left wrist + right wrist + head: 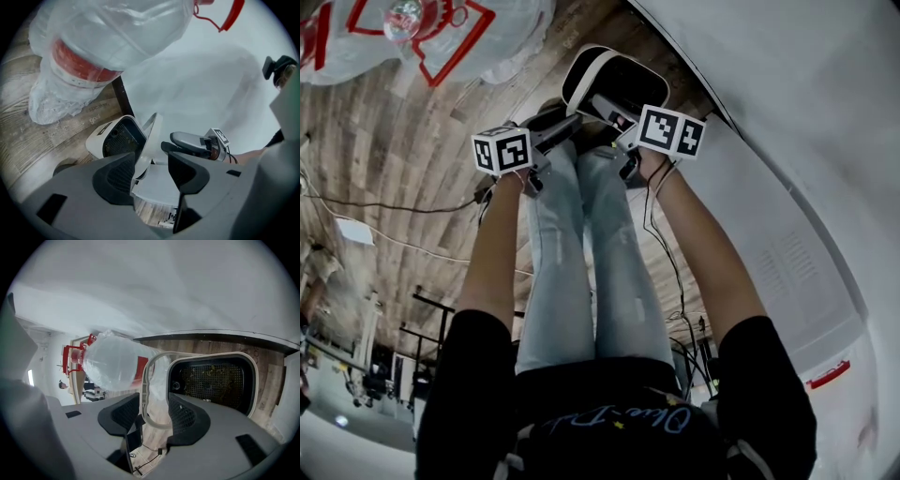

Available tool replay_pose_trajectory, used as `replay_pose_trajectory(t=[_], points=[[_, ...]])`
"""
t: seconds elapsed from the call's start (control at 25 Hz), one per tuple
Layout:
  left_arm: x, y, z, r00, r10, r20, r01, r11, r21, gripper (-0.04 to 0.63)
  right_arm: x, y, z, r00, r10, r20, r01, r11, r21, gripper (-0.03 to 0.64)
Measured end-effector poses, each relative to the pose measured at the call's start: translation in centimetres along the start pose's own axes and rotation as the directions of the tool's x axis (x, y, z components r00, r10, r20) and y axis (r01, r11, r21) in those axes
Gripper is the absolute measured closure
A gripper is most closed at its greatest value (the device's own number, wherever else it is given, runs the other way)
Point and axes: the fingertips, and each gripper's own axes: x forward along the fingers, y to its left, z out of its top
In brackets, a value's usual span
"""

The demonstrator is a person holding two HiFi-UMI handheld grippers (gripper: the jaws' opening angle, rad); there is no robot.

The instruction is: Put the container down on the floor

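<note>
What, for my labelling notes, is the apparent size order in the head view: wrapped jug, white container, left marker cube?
1. wrapped jug, though cropped by the frame
2. white container
3. left marker cube, smallest despite being nearest the camera

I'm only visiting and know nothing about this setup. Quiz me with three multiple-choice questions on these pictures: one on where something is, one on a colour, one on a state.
1. Where is the white container?
A) on a table
B) on the wooden floor
C) on a shelf

2. What colour is the band on the plastic-wrapped jug?
A) blue
B) green
C) red

3. How do the right gripper's jaws stand?
A) pressed together with nothing between them
B) apart, with the lid's rim between them
C) closed on the jug

Answers:
1 B: the container lies on the floor by the person's feet.
2 C: the jug shows a red band through its wrap.
3 B: the right gripper has a clear gap between its pads, and the lid passes through it.
</note>
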Motion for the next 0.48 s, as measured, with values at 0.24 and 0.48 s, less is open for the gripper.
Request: replay_pose_trajectory(t=[0.24,0.48], points=[[-2.2,1.7,0.8,0.994,0.071,0.083,-0.068,0.997,-0.045,0.396,-0.8,-0.5,0.2,0.999,-0.045,0.018,0.046,0.998,-0.044,0.437],[-2.6,0.5,1.3,0.995,0.041,0.088,-0.038,0.999,-0.034,0.396,-1.7,-0.3,-0.5,0.996,-0.085,0.028,0.087,0.993,-0.074,0.46]])
